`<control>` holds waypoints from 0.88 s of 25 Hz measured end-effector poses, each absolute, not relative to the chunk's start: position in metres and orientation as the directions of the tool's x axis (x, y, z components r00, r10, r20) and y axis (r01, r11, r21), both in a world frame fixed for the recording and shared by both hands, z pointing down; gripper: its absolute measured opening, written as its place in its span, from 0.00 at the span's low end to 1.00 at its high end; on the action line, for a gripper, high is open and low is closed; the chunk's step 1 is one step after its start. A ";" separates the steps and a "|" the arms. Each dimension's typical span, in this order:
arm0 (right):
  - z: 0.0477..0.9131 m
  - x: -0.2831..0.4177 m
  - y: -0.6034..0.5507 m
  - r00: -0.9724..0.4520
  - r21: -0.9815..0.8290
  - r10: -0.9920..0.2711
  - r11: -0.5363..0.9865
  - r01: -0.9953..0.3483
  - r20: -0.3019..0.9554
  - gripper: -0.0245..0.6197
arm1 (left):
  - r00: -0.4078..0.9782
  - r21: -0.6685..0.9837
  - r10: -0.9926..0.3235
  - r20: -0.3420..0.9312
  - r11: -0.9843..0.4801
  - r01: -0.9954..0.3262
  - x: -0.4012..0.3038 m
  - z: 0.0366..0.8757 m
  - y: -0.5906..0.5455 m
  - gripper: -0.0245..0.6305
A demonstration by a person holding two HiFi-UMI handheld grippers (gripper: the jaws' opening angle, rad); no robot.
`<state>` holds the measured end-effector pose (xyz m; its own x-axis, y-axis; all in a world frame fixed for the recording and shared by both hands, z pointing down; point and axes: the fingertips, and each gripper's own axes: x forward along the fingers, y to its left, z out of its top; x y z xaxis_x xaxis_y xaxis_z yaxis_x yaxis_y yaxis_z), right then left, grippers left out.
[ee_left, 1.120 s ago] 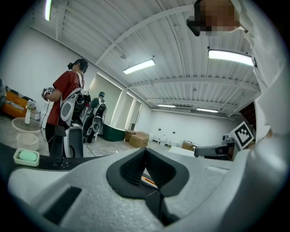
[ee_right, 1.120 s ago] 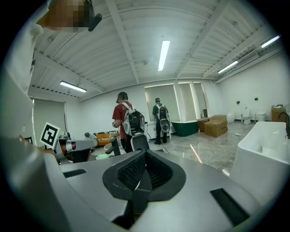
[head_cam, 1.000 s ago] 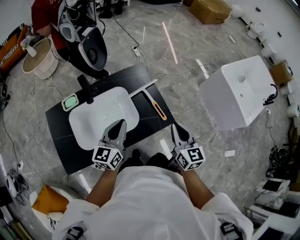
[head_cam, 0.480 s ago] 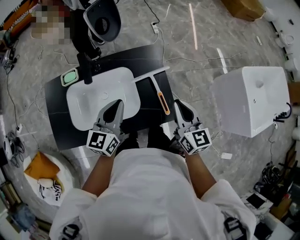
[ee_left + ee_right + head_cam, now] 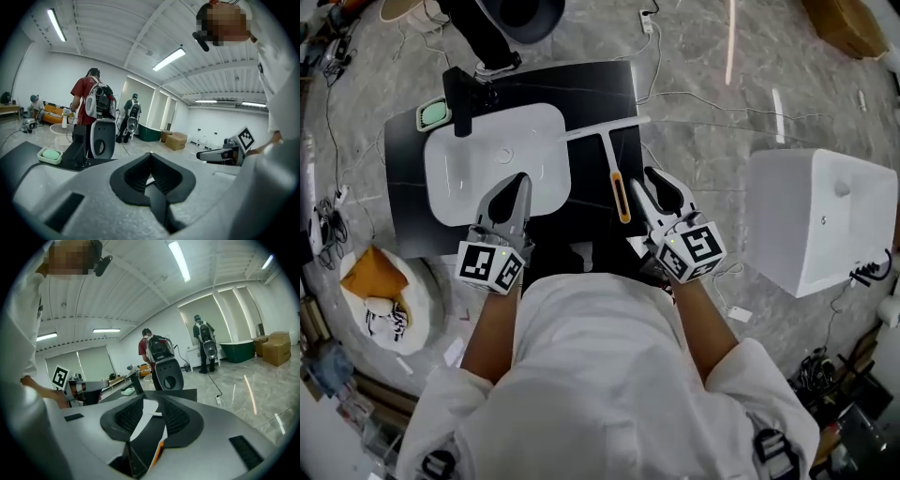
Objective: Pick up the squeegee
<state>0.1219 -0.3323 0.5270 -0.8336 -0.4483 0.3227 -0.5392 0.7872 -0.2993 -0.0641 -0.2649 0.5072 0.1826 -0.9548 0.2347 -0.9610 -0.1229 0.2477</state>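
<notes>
Right gripper view: right gripper just opening its 2 jaws (squeegee between).

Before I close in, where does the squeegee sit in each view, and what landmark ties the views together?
Head view: the squeegee lies at centre frame, just right of the white sink, with its orange end toward the person.
Left gripper view: it cannot be made out.
Right gripper view: the squeegee sits low at centre, and only its orange end is clear.
Shared landmark: the black faucet.
</notes>
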 end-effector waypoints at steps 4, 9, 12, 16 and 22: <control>0.554 0.108 -0.338 -0.832 -0.312 -0.388 0.796 -0.520 0.396 0.22 | 0.161 0.245 -0.951 0.263 -0.096 -0.965 -0.073 0.525 -0.267 0.06; 0.587 0.089 -0.351 -0.786 -0.311 -0.347 0.778 -0.545 0.512 0.25 | 0.162 0.295 -0.942 0.293 -0.073 -0.953 -0.085 0.557 -0.272 0.06; 0.601 0.077 -0.359 -0.758 -0.305 -0.336 0.767 -0.564 0.559 0.26 | 0.189 0.315 -0.936 0.296 -0.091 -0.945 -0.087 0.569 -0.277 0.06; 0.623 0.064 -0.368 -0.720 -0.284 -0.316 0.764 -0.580 0.618 0.27 | 0.225 0.351 -0.929 0.293 -0.115 -0.929 -0.083 0.580 -0.279 0.06; 0.661 0.047 -0.379 -0.629 -0.230 -0.290 0.756 -0.612 0.721 0.28 | 0.270 0.391 -0.920 0.284 -0.146 -0.909 -0.090 0.592 -0.284 0.06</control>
